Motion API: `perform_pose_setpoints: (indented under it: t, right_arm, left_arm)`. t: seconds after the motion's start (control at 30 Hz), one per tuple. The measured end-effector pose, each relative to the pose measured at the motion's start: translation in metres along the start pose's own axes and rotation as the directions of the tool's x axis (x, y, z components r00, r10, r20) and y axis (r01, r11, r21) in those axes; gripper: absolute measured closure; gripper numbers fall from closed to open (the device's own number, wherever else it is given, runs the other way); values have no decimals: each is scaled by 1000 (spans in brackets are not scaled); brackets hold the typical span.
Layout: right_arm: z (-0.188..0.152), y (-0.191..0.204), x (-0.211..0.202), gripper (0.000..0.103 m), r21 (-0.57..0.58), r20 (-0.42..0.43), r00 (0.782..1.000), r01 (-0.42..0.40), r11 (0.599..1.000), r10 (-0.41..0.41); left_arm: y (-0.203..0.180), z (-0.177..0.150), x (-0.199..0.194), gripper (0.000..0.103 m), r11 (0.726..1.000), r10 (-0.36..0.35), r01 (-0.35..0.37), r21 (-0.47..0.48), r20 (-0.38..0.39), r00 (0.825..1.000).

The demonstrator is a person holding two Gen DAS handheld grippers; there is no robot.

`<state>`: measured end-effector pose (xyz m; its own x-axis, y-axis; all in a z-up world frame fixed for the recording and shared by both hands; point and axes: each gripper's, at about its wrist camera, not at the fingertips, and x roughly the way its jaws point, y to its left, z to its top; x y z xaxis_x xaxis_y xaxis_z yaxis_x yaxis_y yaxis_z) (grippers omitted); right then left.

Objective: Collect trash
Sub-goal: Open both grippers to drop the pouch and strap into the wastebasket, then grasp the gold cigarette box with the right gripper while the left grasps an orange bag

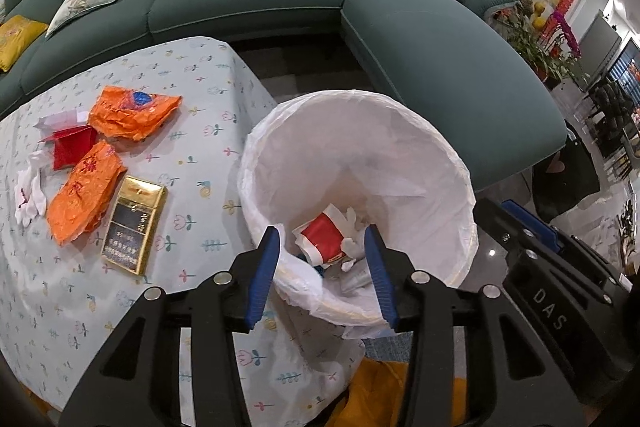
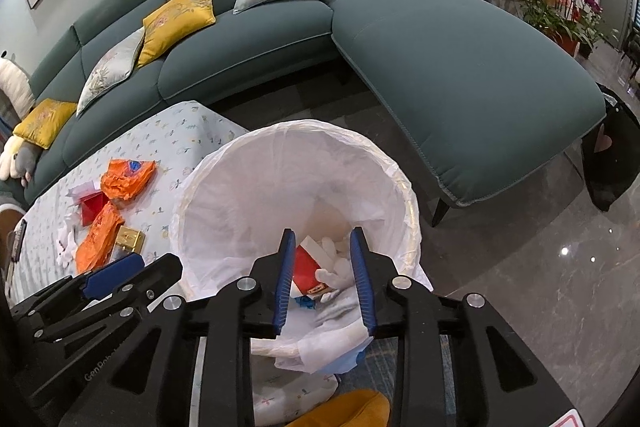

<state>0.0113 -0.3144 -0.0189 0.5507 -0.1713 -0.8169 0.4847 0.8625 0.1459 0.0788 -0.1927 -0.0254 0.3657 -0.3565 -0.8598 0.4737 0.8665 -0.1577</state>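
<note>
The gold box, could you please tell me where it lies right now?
In the left wrist view the gold box lies on the table, left of the bin, beside an orange wrapper.

The bin liner (image 1: 400, 163) is thin, translucent white plastic film, crinkled at the rim. Two orange wrappers (image 1: 86, 191) look like crumpled glossy plastic. The gold box (image 1: 134, 225) has a shiny, foil-like finish. The tablecloth (image 1: 208, 95) is matt printed cloth, the sofa (image 2: 460, 67) matt woven fabric, and the floor (image 2: 560, 287) polished, probably stone.
</note>
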Motion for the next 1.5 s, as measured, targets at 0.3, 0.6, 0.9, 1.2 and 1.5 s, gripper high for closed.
perform_pose_setpoints:
  t: [0.3, 0.6, 0.9, 1.2, 1.5]
  right_arm:
    - [0, 28, -11, 64, -43, 13, 1000, -7, 999, 8]
    - [-8, 80, -18, 57, -124, 6, 999, -41, 991, 42]
    - [-23, 146, -10, 48, -195, -32, 997, -80, 978, 75]
    - [-38, 206, 20, 43, -228, -107, 990, -115, 967, 93]
    - [-44, 250, 67, 43, -239, -178, 981, -124, 963, 82]
  left_arm:
    - [33, -5, -15, 55, 998, 27, -26, -60, 19, 999]
    - [89, -19, -33, 45, 986, 86, -80, -149, 33, 996]
    - [167, -41, -44, 33, 949, 179, -167, -269, 24, 983]
    - [243, -51, -47, 28, 908, 226, -210, -363, 0, 974]
    - [288, -31, -23, 25, 901, 218, -211, -378, -25, 976]
